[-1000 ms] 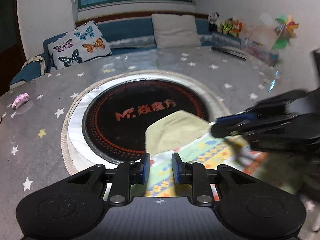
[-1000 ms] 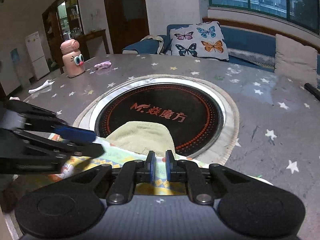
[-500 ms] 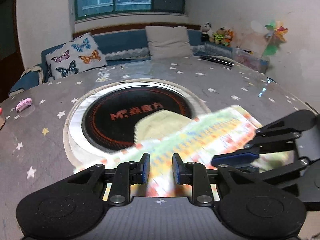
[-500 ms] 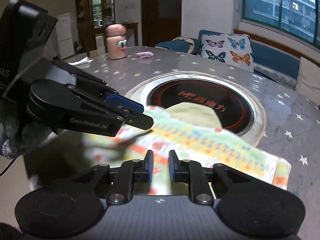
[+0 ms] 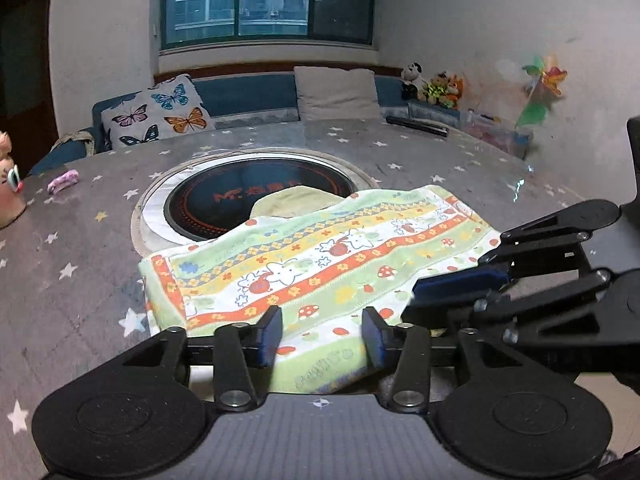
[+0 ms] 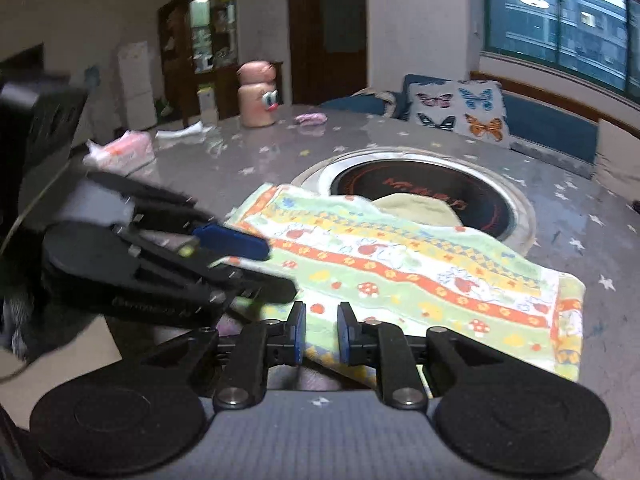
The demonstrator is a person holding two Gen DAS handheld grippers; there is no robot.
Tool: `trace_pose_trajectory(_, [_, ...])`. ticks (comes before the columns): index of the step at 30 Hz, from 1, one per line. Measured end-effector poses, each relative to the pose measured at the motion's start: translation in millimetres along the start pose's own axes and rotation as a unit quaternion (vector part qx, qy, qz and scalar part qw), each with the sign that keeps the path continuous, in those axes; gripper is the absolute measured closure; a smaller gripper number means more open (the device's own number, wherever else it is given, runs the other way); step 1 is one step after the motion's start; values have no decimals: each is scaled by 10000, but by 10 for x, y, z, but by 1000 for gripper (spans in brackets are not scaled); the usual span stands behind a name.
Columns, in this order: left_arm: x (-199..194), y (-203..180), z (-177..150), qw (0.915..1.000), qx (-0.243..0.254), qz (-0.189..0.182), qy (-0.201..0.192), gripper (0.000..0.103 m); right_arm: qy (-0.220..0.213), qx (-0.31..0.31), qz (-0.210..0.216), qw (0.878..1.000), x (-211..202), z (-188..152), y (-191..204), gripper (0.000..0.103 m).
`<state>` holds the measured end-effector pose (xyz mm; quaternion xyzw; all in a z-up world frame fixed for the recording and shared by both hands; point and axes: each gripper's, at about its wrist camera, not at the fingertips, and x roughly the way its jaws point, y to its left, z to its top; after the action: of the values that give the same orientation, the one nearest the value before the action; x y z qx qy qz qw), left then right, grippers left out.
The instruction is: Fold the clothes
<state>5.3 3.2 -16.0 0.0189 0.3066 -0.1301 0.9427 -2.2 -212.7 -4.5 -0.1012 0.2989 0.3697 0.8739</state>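
A striped towel (image 5: pixel 320 264) (image 6: pixel 400 264) with mushrooms and flowers lies stretched along the near side of the round starry table (image 5: pixel 72 248). A plain pale green cloth (image 5: pixel 296 202) pokes out from behind it onto the black hotplate (image 5: pixel 208 208). My left gripper (image 5: pixel 320 336) (image 6: pixel 280 270) straddles the towel's near edge. Its jaws are opening, and the cloth lies between the pads untouched. My right gripper (image 6: pixel 322 332) (image 5: pixel 412 300) has its pads close together, pinching the towel's near edge at the other end.
A pink bottle with cartoon eyes (image 6: pixel 256 96), a tissue pack (image 6: pixel 120 152) and a small pink item (image 5: pixel 62 180) sit at the table's far left. A black bar (image 5: pixel 416 126) lies at the far right. A sofa with a butterfly pillow (image 5: pixel 160 112) stands behind. The table's near edge runs under both grippers.
Both grippers swung apart and back with the towel, which went from bunched to spread lengthwise. The left jaws have widened off the cloth. The right jaws have widened only slightly.
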Motion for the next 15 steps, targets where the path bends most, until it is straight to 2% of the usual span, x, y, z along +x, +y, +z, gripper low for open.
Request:
trace_pose_trajectory(8, [-34,47,-100,9999,-124,33,-11,50,179,576,-343,9976,-94,-139,-317,86])
trace_pose_trajectory(15, [-53,70,-107,9999,-143,18,-14,50,286,1179,-843,9890,-269,-307,-685,90])
